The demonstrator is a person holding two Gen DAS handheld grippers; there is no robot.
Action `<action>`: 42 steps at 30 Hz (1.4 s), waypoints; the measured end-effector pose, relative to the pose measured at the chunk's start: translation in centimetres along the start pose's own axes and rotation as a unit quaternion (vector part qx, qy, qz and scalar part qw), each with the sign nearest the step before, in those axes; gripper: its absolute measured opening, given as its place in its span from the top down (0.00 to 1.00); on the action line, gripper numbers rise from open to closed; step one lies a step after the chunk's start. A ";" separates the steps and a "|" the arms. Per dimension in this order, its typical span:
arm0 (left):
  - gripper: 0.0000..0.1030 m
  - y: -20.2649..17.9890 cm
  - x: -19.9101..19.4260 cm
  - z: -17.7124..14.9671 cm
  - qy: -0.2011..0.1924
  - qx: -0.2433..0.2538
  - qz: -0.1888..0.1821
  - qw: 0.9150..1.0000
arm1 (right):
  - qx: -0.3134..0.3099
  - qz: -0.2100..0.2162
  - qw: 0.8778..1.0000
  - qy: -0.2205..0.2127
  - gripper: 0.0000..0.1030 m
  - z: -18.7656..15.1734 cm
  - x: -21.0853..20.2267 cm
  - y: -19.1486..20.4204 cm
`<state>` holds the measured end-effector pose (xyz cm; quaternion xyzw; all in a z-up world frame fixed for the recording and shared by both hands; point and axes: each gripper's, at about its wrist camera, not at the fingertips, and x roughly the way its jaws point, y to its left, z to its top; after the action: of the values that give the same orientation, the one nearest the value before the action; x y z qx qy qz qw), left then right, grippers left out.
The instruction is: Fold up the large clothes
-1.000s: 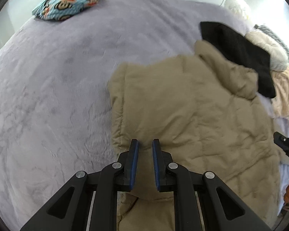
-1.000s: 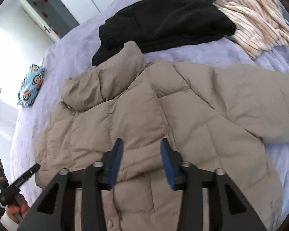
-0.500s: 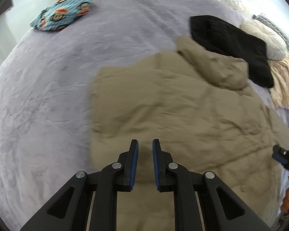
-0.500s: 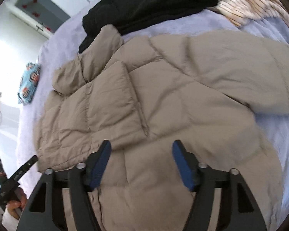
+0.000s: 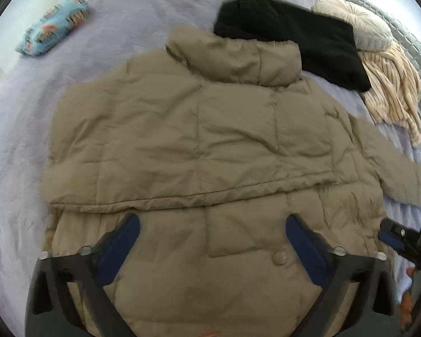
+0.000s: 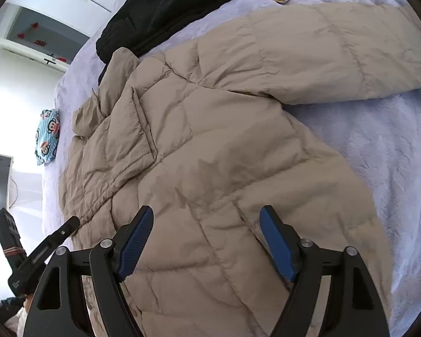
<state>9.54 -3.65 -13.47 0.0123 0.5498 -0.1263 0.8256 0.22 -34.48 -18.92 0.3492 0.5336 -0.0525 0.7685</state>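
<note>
Nearest the lens, the left gripper (image 5: 209,233) hangs over the lower front of the tan puffer jacket (image 5: 205,140), its jaws opening to their widest with only flat quilting beneath them and nothing pinched. The right gripper (image 6: 206,234) is also over the jacket, nearer its hem, jaws opening wide and likewise gripping nothing. Between the left gripper's fingers a snap button (image 5: 279,257) sits on the jacket's front panel.

The jacket lies spread on the lilac bedspread (image 5: 28,146). One side has been folded across its body, the folded edge running as a seam line (image 5: 182,196) just beyond the left gripper. The other sleeve (image 6: 322,56) lies stretched out away from the jacket's body, not yet folded in.

The jacket looks light, soft and puffy: it will probably spring back and trap air, and its smooth shell may slip. A pinch on thick fill is likely to hold poorly; the cuff of the outstretched sleeve or a stitched seam at the hem seems the better hold.

Beyond the jacket's collar (image 5: 233,56) lies a black garment (image 5: 294,39), touching the collar. Beside that, further from the jacket, are a striped beige cloth (image 5: 390,84) and a round cushion (image 5: 359,25). Well apart from the jacket, at the bedspread's far corner, rests a blue monkey-print bundle (image 5: 53,25).
</note>
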 end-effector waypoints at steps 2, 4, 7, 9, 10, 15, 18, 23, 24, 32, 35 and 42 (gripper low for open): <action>0.00 -1.4 -0.1 -0.5 0.004 0.013 0.007 1.000 | -0.007 0.004 1.000 0.007 0.21 0.0 -0.1 -0.2; 0.00 -2.3 0.0 -0.9 0.008 0.008 0.014 1.000 | -0.013 0.009 1.000 0.014 0.21 0.0 -0.1 -0.5; 0.00 -3.2 -0.2 -1.4 0.012 -0.003 0.020 1.000 | -0.018 0.018 0.999 0.024 0.21 0.0 -0.1 -0.6; 0.00 -3.4 -0.4 -1.5 0.013 -0.014 0.026 0.999 | -0.024 0.021 0.999 0.028 0.21 0.0 0.0 -0.7; 0.00 -3.3 -0.5 -1.6 0.016 -0.022 0.029 0.999 | -0.027 0.024 0.999 0.031 0.21 0.0 0.1 -0.7; 0.00 -3.4 -0.5 -2.4 0.029 -0.047 0.052 0.997 | -0.037 0.035 0.998 0.034 0.17 0.2 0.5 -0.6; 0.00 -3.2 -0.5 -2.9 0.039 -0.053 0.061 0.996 | -0.038 0.043 0.998 0.034 0.00 0.2 0.4 -0.5; 0.00 -2.9 -0.5 -3.3 0.045 -0.044 0.067 0.996 | -0.027 0.046 0.998 0.024 0.00 -0.2 0.2 -0.7; 0.00 -2.9 -0.4 -3.4 0.046 -0.039 0.064 0.996 | -0.024 0.046 0.998 0.022 0.00 -0.3 0.1 -0.7; 0.00 -3.0 -0.6 -3.8 0.038 0.001 0.077 0.996 | 0.019 0.050 0.998 -0.032 0.00 -2.6 -1.7 -1.1; 0.00 -2.4 -0.3 -3.9 0.049 0.016 0.065 0.997 | 0.042 0.052 0.997 -0.048 0.00 -3.4 -2.8 -1.3; 0.00 -1.6 0.4 -4.5 0.068 0.042 0.002 0.997 | 0.087 0.024 0.993 -0.073 0.00 -3.5 -5.8 -4.7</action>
<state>5.24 -4.57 -15.46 0.0567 0.5986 -0.1470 0.7854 -7.11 -37.68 -16.88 0.4228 0.4611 -0.1055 0.7729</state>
